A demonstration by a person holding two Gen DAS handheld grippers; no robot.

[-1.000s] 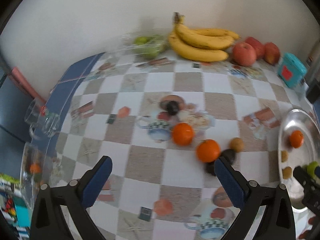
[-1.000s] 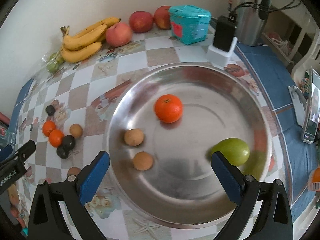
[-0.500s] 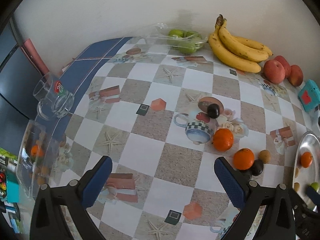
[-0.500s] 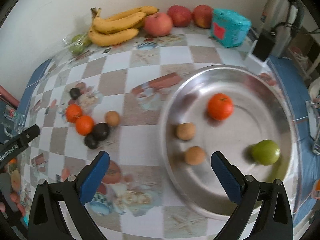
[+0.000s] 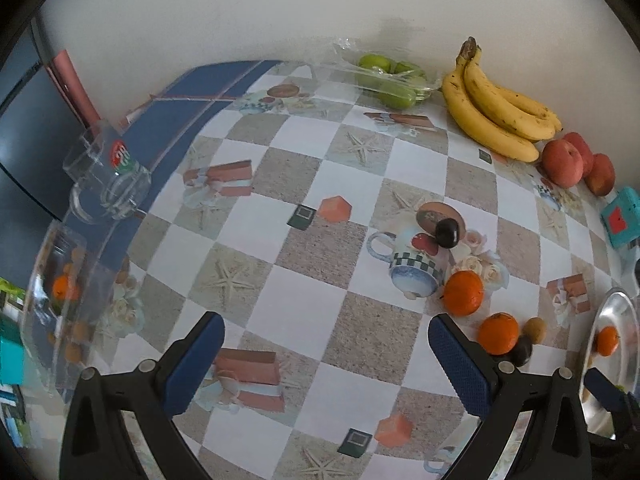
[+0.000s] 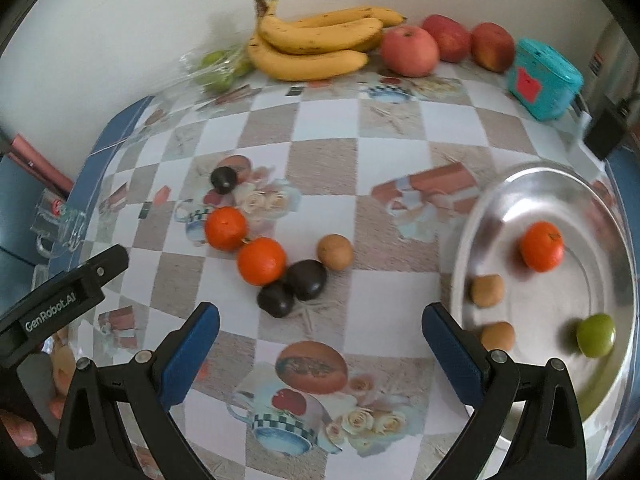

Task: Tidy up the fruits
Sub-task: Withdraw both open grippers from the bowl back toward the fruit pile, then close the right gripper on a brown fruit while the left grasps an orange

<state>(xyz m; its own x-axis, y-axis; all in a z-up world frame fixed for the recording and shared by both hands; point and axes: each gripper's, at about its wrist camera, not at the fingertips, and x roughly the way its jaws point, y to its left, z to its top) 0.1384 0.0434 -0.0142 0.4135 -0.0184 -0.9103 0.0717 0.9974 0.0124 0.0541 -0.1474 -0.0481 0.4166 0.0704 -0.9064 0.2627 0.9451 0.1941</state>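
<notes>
Two oranges (image 6: 225, 227) (image 6: 261, 260), two dark fruits (image 6: 306, 279), a brown fruit (image 6: 335, 251) and another dark fruit (image 6: 223, 179) lie loose on the checked tablecloth. The steel dish (image 6: 476, 216) at right holds an orange (image 6: 541, 246), two brown fruits (image 6: 486, 290) and a green fruit (image 6: 595, 334). My right gripper (image 6: 320, 344) is open and empty, just short of the loose cluster. My left gripper (image 5: 326, 360) is open and empty over the table; the oranges (image 5: 463, 293) lie to its right.
Bananas (image 6: 316, 46), three red apples (image 6: 409, 50), bagged green fruit (image 6: 218, 68) and a teal box (image 6: 544, 78) line the back wall. A glass mug (image 5: 108, 182) and a clear glass bowl (image 5: 56, 312) stand at the left table edge.
Both grippers have swung left. The right view has left the dish and now faces the loose fruit cluster. The left view now faces the table's left part. Both stay open.
</notes>
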